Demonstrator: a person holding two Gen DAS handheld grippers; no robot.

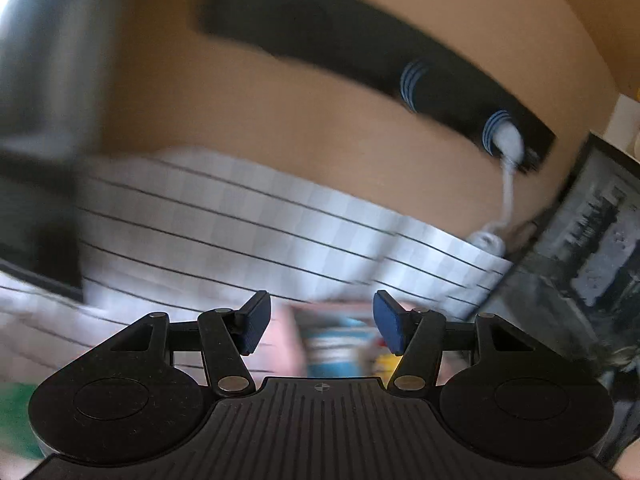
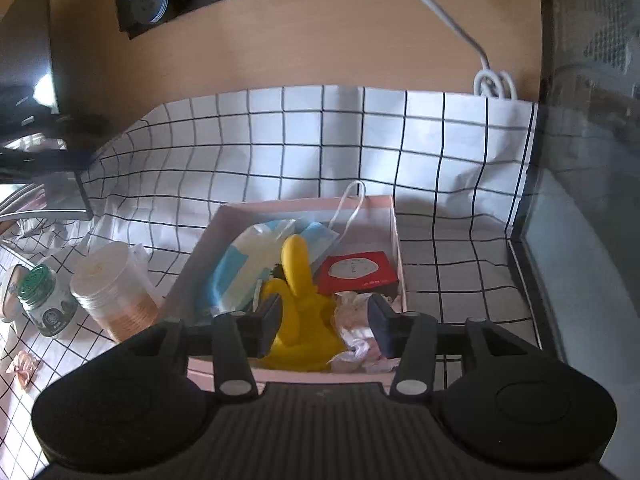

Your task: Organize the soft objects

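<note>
Right hand-held gripper (image 2: 324, 326): jaws spread wide, gripping nothing — poised over the pink box (image 2: 394, 232).
Yellow soft toy (image 2: 298, 280): in the box, between the pads.
Face masks (image 2: 248, 264): at its 10 o'clock.
Red packet (image 2: 356, 274): at 2 o'clock.
Left hand-held gripper (image 1: 320, 326): open, empty — view blurred, above the grid cloth (image 1: 224, 216).

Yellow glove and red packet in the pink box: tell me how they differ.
The yellow glove is floppy, with a finger sticking up; the red packet is flat and squared. The glove is plain yellow; the packet carries a white oval label. The glove lies at the near end between the right gripper's open fingers; the packet sits farther back by the right wall. Both lie inside the pink box.
</note>
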